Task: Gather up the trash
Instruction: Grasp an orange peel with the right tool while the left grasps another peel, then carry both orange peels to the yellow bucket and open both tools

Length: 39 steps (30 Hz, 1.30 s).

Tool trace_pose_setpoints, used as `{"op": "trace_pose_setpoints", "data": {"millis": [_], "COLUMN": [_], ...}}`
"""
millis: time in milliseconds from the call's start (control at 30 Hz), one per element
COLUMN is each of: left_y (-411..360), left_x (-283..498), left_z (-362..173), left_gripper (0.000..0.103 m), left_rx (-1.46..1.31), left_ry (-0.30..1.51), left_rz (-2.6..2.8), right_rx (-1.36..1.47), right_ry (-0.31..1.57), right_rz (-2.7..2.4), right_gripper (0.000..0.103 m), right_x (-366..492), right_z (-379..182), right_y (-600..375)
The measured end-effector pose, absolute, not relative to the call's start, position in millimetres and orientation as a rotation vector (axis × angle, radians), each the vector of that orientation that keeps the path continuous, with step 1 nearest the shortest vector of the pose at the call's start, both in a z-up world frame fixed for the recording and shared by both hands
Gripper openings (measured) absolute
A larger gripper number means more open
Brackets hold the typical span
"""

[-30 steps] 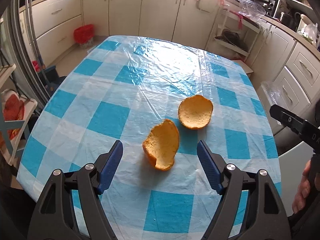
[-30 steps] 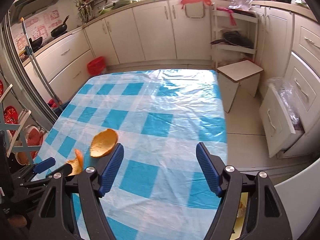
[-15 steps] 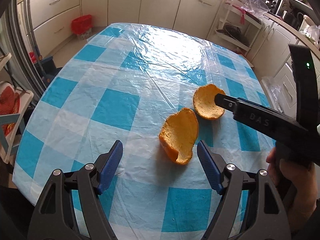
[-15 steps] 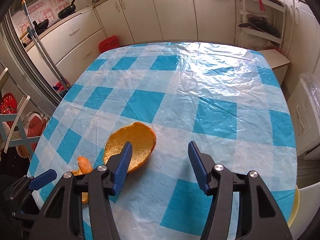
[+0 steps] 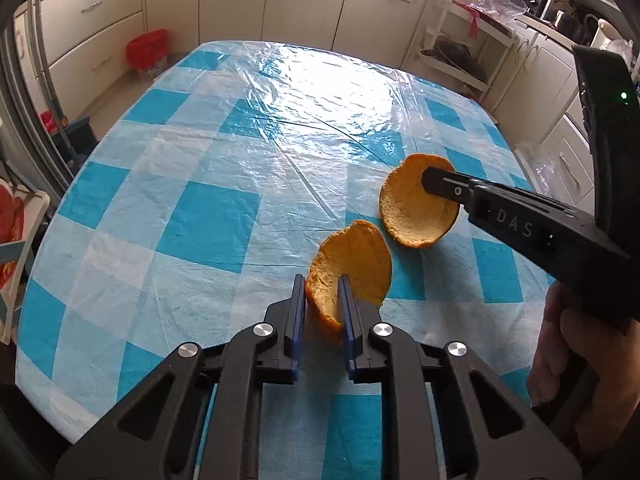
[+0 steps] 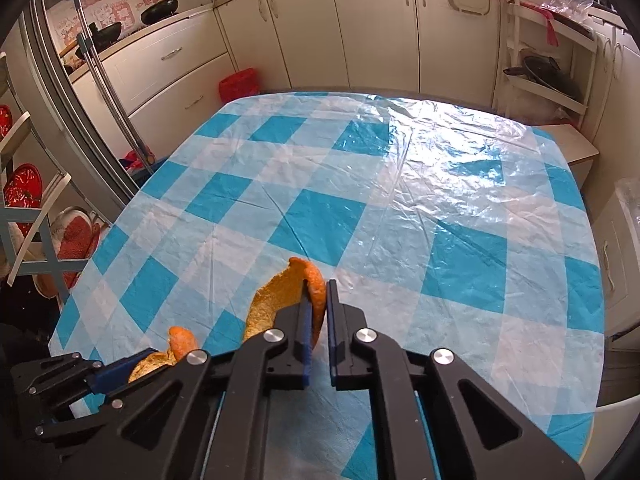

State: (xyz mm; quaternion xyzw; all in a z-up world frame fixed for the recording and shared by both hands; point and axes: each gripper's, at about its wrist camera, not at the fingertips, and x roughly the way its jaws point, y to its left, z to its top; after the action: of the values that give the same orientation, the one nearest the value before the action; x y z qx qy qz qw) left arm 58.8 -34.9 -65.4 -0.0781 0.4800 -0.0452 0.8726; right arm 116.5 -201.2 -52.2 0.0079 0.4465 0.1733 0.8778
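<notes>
Both grippers reached low over the table (image 5: 224, 184): the left gripper (image 5: 322, 300) clenched the nearer peel (image 5: 360, 256), the right gripper (image 6: 318, 304) pinched the farther peel (image 6: 276, 300); only the left view showed the hand (image 5: 568, 356).

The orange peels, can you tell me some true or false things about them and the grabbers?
1. The left gripper is shut on a peel. True.
2. The right gripper is open and holds nothing. False: its fingers pinch the rim of the other peel.
3. The table has a blue and white checked cover. True.
4. Three peels are in view. False: only two.
5. A red bin stands on the floor by the cabinets. True.
6. Both peels are stacked together. False: each gripper has its own, apart.
</notes>
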Motion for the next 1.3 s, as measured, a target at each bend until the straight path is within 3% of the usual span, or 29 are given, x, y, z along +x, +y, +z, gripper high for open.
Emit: {"op": "trace_pose_setpoints", "data": {"millis": [167,533,733,933,1300], "left_y": [-41,-80,-151,-244,-338], "left_x": [55,45,37,27,25], "left_z": [-57,-36,-20,-15,-50], "left_gripper": [0.006,0.006,0.006,0.006,0.006], "left_rx": [-0.156,-0.186,-0.156,-0.091,-0.007], "left_ry": [0.971,0.937,0.931,0.931,1.041], "left_rz": [-0.128,-0.276,-0.428,-0.569,-0.610], "right_rx": [0.032,0.083,0.100,0.114,0.173], "right_ry": [0.893,0.814,0.801,0.912,1.003], "right_rz": [0.344,0.153,-0.064,-0.217,-0.270], "right_gripper": [0.006,0.006,0.006,0.006,0.006], "right_x": [106,67,33,17,6], "right_z": [-36,-4,-2,-34,-58], "right_y": [-221,-318,-395,-443,-478]}}
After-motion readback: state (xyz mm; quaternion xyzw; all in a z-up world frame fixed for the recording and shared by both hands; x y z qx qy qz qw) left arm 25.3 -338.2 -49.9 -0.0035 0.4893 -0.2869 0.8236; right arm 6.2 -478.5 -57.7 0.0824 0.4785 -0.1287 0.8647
